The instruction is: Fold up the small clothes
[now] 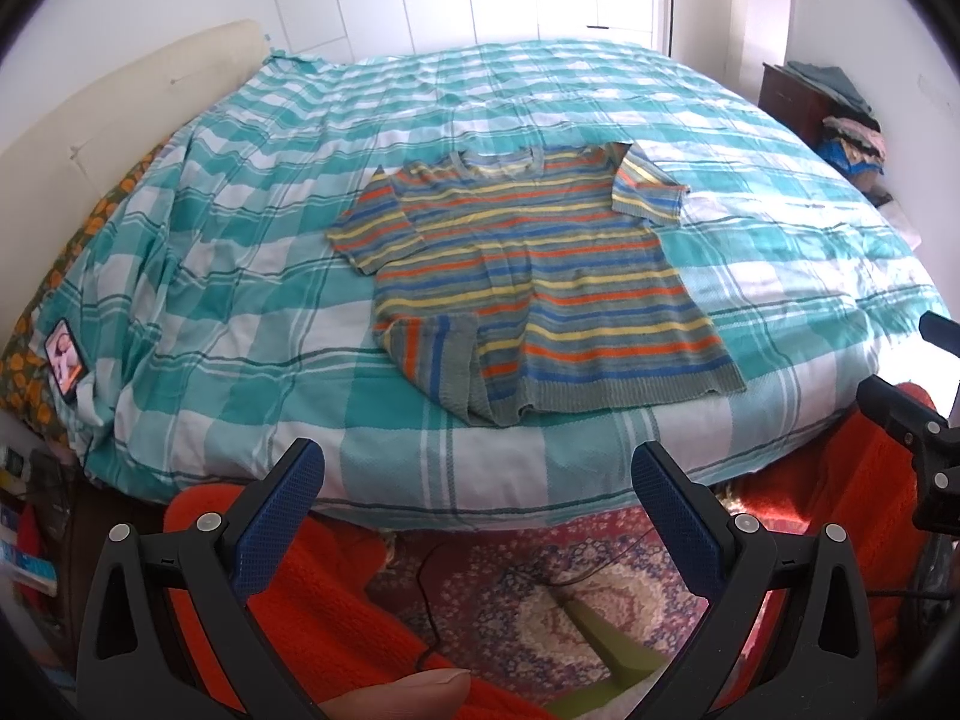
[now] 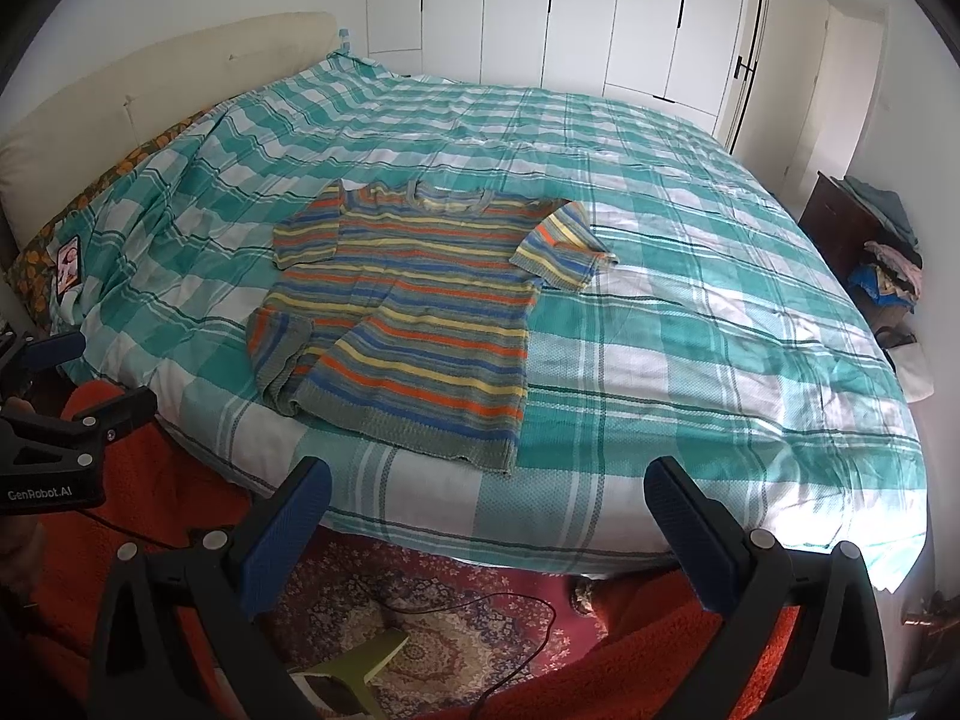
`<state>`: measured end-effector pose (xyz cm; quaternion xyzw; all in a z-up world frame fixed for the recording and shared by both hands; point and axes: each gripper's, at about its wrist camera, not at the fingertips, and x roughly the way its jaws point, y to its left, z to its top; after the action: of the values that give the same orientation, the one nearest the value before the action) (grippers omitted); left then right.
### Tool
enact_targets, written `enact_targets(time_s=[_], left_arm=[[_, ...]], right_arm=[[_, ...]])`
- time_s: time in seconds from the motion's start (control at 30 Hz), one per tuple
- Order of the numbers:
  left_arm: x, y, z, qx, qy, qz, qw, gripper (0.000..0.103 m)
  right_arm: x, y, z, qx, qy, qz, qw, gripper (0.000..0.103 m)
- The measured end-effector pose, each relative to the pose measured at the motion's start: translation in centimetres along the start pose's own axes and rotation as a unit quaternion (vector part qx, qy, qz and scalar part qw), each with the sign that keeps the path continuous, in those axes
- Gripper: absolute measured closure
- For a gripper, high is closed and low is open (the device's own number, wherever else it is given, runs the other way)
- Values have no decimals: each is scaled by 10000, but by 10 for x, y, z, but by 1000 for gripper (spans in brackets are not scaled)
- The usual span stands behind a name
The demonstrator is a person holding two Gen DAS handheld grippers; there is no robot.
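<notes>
"GenRobot.AI" printed on left gripper (image 2: 57, 381) at left edge of frame; both claws released, right gripper (image 2: 486, 501) empty; striped knit top (image 1: 528, 282) flat mid-frame on checked bedspread (image 1: 240, 228), lower-left hem flipped; patterned rug (image 2: 420, 630) and cable below.

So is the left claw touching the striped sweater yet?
Apart. The left wrist view shows the left claw open, short of the bed edge, with bare checked duvet between it and the striped sweater.

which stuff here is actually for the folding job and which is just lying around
For the job:
striped knit t-shirt
left gripper
right gripper
checked bed cover, the work surface

Lying about:
pile of clothes on the dark side table
patterned rug
phone
</notes>
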<state>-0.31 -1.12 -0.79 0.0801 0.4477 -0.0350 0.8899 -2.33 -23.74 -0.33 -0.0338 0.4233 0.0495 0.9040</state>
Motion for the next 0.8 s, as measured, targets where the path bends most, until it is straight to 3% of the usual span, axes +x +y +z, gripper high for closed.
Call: enact_targets(time_s=[0.8], left_arm=[[0, -3, -2, -27, 20, 0, 10000, 1]], right_arm=[[2, -4, -2, -24, 40, -53, 10000, 0]])
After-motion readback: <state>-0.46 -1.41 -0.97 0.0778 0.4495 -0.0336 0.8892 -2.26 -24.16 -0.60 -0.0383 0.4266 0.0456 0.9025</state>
